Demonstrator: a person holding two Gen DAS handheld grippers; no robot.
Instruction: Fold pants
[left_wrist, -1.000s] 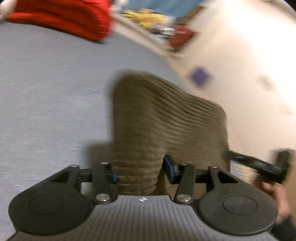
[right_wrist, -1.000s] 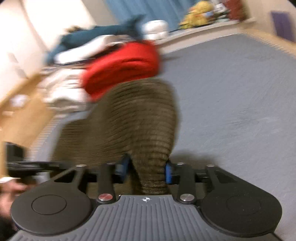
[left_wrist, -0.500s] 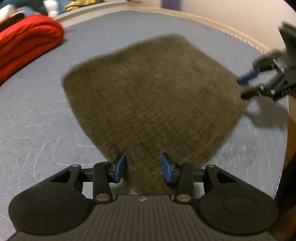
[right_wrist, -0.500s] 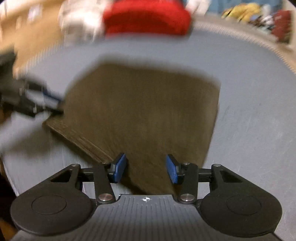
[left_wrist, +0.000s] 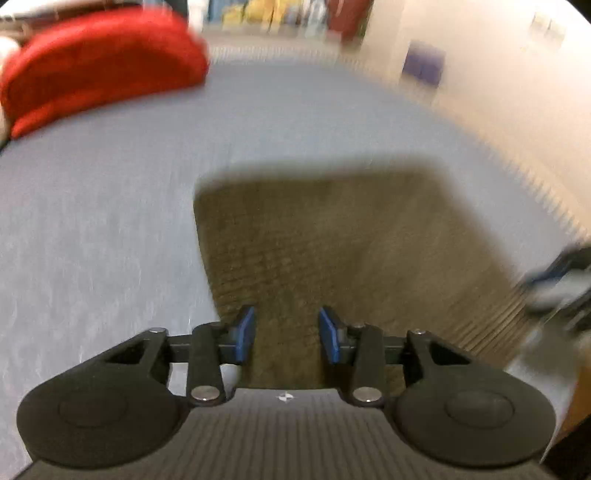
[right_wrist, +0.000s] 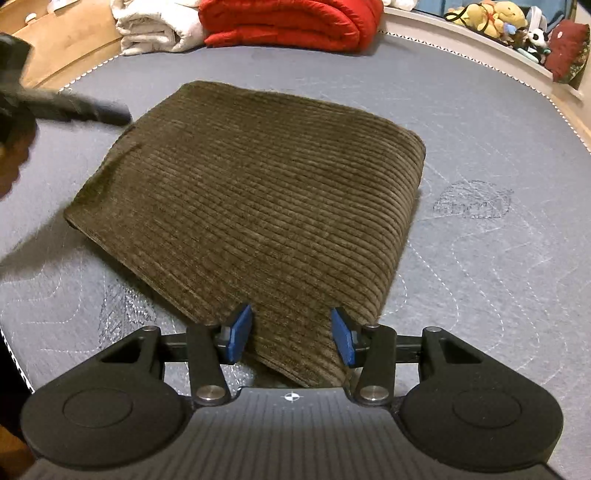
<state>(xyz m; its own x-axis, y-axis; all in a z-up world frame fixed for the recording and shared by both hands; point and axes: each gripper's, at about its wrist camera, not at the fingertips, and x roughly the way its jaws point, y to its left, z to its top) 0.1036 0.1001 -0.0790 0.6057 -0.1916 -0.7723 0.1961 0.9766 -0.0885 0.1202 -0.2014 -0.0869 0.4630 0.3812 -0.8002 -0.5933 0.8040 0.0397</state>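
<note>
pants (right_wrist: 251, 192) folded flat on mattress (right_wrist: 480, 258) | right claw (right_wrist: 291, 334) parted over corner

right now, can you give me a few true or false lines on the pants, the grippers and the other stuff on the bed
1. The pants lie folded flat on the grey mattress. True.
2. The right gripper is clamped on a pant leg lifted off the bed. False: its blue pads stand apart over a near corner of the flat pants.
3. A red folded blanket lies at the far edge of the mattress. True.
4. The pants are blue denim. False: they are brown corduroy.
5. White towels lie beside the red blanket. True.
6. The left gripper holds the blanket. False: its closing jaws hold nothing.
</note>
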